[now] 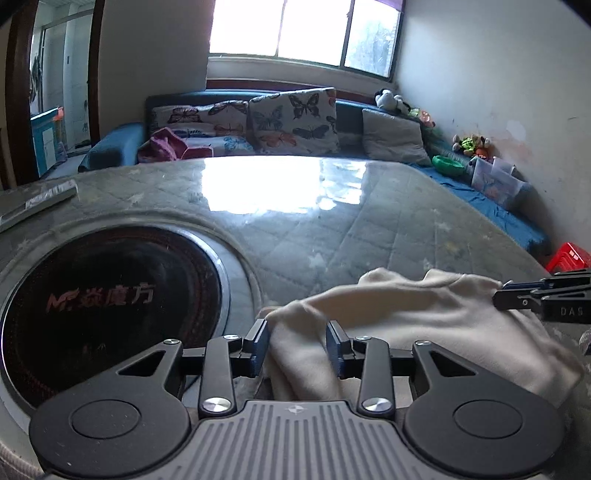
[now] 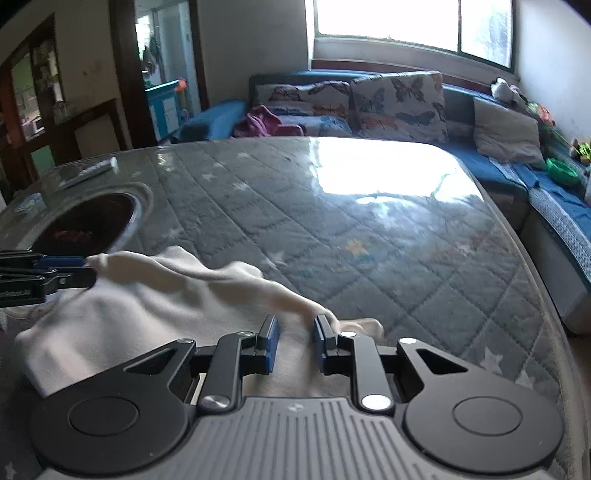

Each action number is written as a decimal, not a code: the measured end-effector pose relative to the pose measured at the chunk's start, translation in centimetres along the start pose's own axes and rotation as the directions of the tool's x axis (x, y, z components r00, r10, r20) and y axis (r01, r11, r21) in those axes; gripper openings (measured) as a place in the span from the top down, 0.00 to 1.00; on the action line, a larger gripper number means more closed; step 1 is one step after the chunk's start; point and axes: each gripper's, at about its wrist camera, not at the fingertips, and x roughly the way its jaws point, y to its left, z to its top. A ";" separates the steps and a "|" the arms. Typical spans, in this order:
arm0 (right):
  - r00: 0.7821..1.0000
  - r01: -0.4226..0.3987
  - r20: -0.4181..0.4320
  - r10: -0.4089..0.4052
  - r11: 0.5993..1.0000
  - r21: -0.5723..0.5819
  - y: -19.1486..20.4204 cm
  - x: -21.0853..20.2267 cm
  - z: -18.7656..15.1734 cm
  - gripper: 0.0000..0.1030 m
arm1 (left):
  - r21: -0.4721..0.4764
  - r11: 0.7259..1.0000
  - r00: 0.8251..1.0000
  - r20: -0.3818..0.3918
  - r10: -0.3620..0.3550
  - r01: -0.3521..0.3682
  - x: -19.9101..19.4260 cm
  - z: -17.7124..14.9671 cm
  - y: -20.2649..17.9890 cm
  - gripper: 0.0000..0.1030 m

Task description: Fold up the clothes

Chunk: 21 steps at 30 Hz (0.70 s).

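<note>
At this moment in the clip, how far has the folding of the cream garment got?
Done: hard to say; the cream garment lies bunched on the quilted table, no neat fold visible. In hand: the left gripper and right gripper each have cloth between parted jaws at opposite edges; pressing can't be confirmed. Left: flattening and folding it.

the near part of the cream garment (image 1: pixel 424 325) is hidden under the left gripper (image 1: pixel 297 345), and its right end runs off the picture's edge. the right gripper (image 2: pixel 295 345) covers the cloth's near hem in its own view, so whether the pads press on the fabric cannot be told. the round black cooktop (image 1: pixel 110 306) is cut off at the left edge. the toys (image 1: pixel 472 144) on the far bench are too small to identify. the window (image 1: pixel 299 29) is blown out white.
</note>
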 end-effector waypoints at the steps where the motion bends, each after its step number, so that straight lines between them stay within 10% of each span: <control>1: 1.000 -0.002 -0.003 0.002 1.000 0.014 -0.3 0.0 0.0 0.80 | -0.004 1.000 1.000 -0.006 0.005 -0.005 0.0 -0.1 0.1 0.63; 21: 0.999 -0.040 -0.004 0.040 0.995 -0.090 4.1 3.3 3.1 0.77 | -0.007 1.000 1.000 -0.001 -0.006 0.006 -1.0 -0.6 0.0 0.57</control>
